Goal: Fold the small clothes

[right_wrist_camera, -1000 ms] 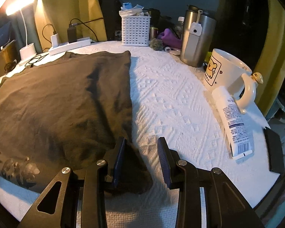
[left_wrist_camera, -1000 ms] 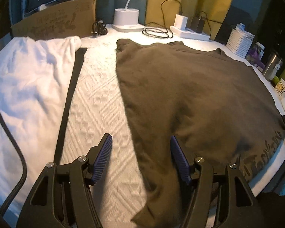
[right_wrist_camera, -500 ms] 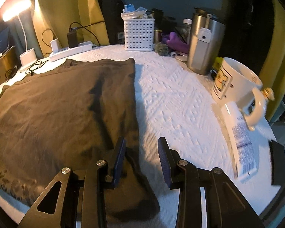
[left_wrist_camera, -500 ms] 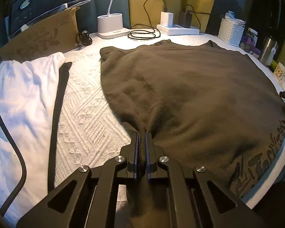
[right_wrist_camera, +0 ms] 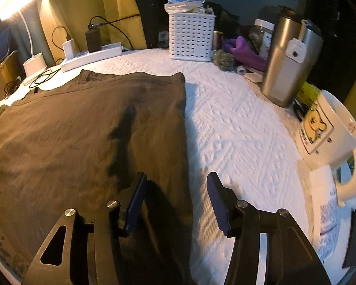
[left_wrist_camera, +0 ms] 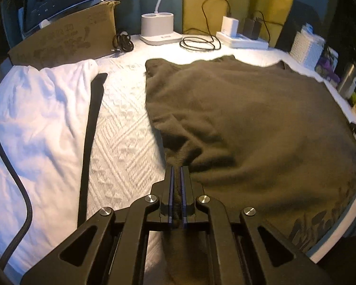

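Brown shirt [left_wrist_camera: 249, 118] lies spread, puckered where left tool [left_wrist_camera: 176, 180] pinches it; right tool [right_wrist_camera: 175, 197], just widening, straddles its edge.

Each camera rode on its own tool and looked forward and steeply down along the fingers, close over the surface [left_wrist_camera: 121, 147]. The left view faced the dark shirt [left_wrist_camera: 249, 123] from its left edge, the right view from its right edge. Both shared the shirt, the power strip [right_wrist_camera: 92, 55] and the white basket [left_wrist_camera: 307, 47].
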`<state>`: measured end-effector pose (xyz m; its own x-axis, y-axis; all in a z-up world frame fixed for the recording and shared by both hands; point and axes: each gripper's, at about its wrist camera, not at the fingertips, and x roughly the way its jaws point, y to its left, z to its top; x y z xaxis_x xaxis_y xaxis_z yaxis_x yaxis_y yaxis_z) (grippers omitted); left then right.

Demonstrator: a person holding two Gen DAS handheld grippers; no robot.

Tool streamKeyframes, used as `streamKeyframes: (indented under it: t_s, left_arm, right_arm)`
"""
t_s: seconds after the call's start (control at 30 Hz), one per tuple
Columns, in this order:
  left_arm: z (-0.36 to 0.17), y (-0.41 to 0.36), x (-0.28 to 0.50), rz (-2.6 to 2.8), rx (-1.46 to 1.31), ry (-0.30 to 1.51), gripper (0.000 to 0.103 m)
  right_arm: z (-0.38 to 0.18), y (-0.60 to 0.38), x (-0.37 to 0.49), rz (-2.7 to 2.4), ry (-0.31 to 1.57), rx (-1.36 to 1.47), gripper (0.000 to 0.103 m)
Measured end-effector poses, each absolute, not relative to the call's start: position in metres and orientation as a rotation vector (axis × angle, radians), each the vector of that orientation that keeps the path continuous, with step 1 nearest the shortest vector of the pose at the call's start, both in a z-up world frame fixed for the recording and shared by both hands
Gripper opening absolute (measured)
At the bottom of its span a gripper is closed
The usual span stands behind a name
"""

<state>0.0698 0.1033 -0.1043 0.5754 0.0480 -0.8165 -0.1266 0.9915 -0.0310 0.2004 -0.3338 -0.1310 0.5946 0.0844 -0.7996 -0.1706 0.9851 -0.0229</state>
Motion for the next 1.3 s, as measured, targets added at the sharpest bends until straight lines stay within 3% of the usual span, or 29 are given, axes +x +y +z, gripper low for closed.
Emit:
streamKeyframes:
  t_s: [0.13, 0.17, 0.27, 0.57, 0.6, 0.63, 0.7, 0.9, 0.93, 1.0, 1.03, 1.3]
  left_arm:
    - [-0.097, 0.099, 0.081, 0.095, -0.084, 0.949, 0.005]
    - [-0.096, 0.098, 0.084, 0.089, -0.082, 0.948, 0.006]
    - [-0.097, 0.094, 0.096, 0.079, -0.078, 0.956, 0.006]
    - [-0.095, 0.085, 0.122, 0.085, -0.062, 0.960, 0.008]
    - [-0.092, 0.083, 0.123, 0.079, -0.062, 0.951, 0.018]
    - [-0.087, 0.080, 0.124, 0.067, -0.064, 0.936, 0.038]
    - [-0.079, 0.072, 0.126, 0.045, -0.076, 0.901, 0.059]
    - [-0.063, 0.041, 0.135, -0.047, -0.081, 0.859, 0.059]
    - [-0.060, 0.035, 0.134, -0.069, -0.082, 0.848, 0.059]
    - [-0.055, 0.026, 0.131, -0.092, -0.082, 0.830, 0.059]
    - [-0.052, 0.021, 0.129, -0.104, -0.086, 0.820, 0.059]
    - [-0.045, -0.001, 0.106, -0.171, -0.105, 0.803, 0.059]
  right_arm:
    - [-0.132, -0.331, 0.207, 0.153, 0.915, -0.112, 0.053]
    - [-0.132, -0.332, 0.208, 0.163, 0.913, -0.107, 0.041]
    - [-0.130, -0.332, 0.213, 0.159, 0.911, -0.121, 0.024]
    - [-0.130, -0.347, 0.232, 0.095, 0.918, -0.111, 0.023]
    - [-0.130, -0.348, 0.232, 0.096, 0.920, -0.105, 0.023]
    - [-0.129, -0.348, 0.233, 0.095, 0.923, -0.101, 0.023]
    - [-0.128, -0.350, 0.232, 0.088, 0.929, -0.085, 0.023]
    - [-0.116, -0.352, 0.214, 0.063, 0.906, -0.078, 0.024]
    - [-0.114, -0.353, 0.210, 0.057, 0.903, -0.081, 0.028]
    - [-0.107, -0.355, 0.200, 0.039, 0.888, -0.079, 0.058]
    - [-0.103, -0.356, 0.194, 0.033, 0.872, -0.071, 0.081]
    - [-0.078, -0.360, 0.144, 0.010, 0.825, -0.064, 0.084]
